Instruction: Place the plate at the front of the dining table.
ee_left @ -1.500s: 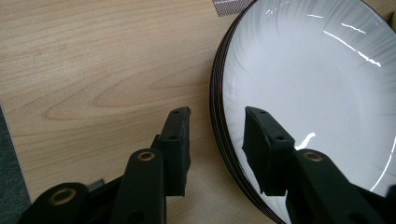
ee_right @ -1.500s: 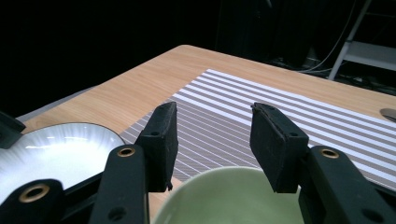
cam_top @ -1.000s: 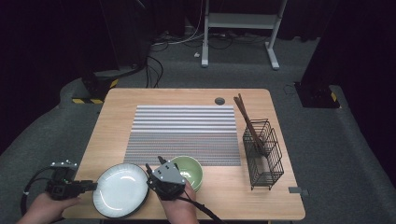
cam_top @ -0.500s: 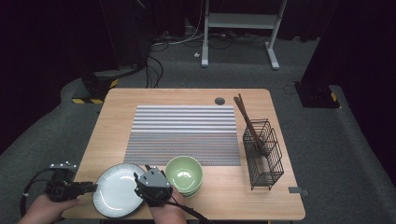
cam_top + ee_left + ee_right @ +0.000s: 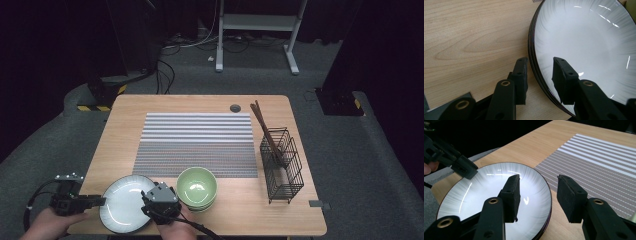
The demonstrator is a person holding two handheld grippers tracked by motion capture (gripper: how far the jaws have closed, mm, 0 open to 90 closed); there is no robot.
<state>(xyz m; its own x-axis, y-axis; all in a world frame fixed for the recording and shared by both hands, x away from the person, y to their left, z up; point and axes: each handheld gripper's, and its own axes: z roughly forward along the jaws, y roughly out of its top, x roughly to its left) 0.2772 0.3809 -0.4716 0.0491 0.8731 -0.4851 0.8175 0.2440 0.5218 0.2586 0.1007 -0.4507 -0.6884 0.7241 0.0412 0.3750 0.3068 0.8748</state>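
Your left gripper [image 5: 537, 68] straddles the near-left rim of the plates [image 5: 125, 202], jaws apart and not pinching, to steady the stack; your right gripper [image 5: 537, 195] has just been opening over the opposite rim, beside the green bowls [image 5: 196, 187], ready to lift.

Right gripper [image 5: 150, 207] hides the plate's [image 5: 122, 202] right rim.

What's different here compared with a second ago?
The right gripper slid left, off the green bowls, and came down astride the white plate's right rim; its jaws have just been opening and grip nothing. The left gripper stayed astride the left rim. Plate, bowls and wire basket kept their places.
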